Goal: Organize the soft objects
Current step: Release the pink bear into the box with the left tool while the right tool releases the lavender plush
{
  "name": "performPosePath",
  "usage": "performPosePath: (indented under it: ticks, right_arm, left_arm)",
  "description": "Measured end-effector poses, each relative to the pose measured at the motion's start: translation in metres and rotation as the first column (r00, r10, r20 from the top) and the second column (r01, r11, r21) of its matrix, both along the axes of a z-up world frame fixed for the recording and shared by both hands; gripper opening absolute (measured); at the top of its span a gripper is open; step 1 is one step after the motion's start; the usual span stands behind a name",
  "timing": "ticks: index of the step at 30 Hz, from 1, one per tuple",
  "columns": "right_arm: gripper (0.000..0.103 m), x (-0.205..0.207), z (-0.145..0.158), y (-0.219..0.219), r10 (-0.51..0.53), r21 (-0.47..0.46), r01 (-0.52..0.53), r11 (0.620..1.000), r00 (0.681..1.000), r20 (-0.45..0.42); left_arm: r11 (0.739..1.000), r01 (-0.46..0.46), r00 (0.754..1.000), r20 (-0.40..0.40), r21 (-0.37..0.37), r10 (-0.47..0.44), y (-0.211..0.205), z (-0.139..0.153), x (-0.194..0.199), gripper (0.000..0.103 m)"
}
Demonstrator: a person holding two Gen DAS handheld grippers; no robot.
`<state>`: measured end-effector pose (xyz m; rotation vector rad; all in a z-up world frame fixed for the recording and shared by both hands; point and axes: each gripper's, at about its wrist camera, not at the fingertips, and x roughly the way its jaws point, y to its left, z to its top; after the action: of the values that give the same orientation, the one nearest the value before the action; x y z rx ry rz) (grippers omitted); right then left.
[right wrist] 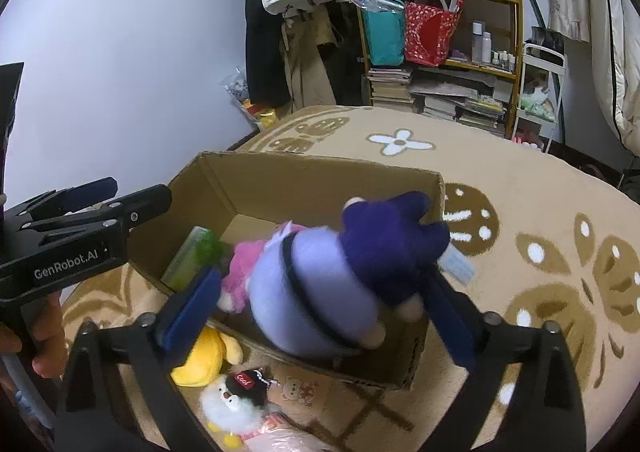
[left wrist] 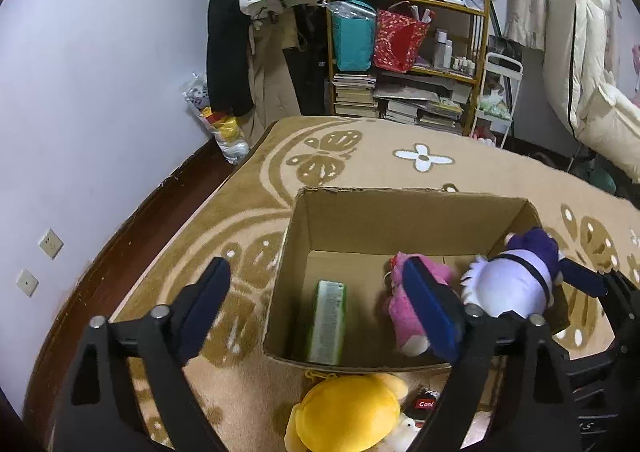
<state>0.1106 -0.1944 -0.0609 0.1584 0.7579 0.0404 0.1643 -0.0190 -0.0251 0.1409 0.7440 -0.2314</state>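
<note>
Box (right wrist: 224,188) mid-frame holds green pack (right wrist: 192,258), pink plush (right wrist: 240,272), purple plush (right wrist: 328,284) at right wall. My right hand-held gripper (right wrist: 320,316) wide open, astride purple plush, not pressing; left hand-held gripper (left wrist: 320,304) open, empty.

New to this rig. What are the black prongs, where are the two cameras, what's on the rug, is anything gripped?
No robot: a person carries a hand-held gripper in each hand, each with a fisheye camera looking along its two fingers. The left hand-held gripper stands open, nothing between its pads. The right hand-held gripper stands open around the purple plush, which blurs over the cardboard box; its pads don't seem to press. The box already holds a pink plush and a green pack. On the rug beside it: a yellow plush and a small white plush.
</note>
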Motion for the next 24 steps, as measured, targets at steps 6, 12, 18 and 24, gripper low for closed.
performPosePath:
  ticks: [6,12,18,24]
  right_arm:
    - [0.103,-0.007,0.006,0.001,-0.008,0.001,0.008,1.000,1.000,0.015]
    - [0.103,-0.015,0.017,0.002,-0.018,-0.032,0.020,0.999,0.999,0.041]
    - [0.103,-0.025,0.024,0.001,-0.039,-0.037,0.041,0.998,0.998,0.054]
    - [0.103,-0.037,0.032,-0.003,-0.066,-0.017,0.068,0.998,0.996,0.065]
  left_arm:
    - [0.999,-0.026,1.000,0.004,-0.039,0.026,0.012,0.006,-0.007,0.098]
    - [0.999,-0.043,0.999,0.019,-0.012,0.043,0.014,0.010,-0.017,0.102]
    - [0.999,-0.048,0.998,0.034,0.023,0.048,0.014,0.014,-0.028,0.102]
    - [0.998,-0.043,0.999,0.026,0.039,0.043,0.018,0.016,-0.044,0.102]
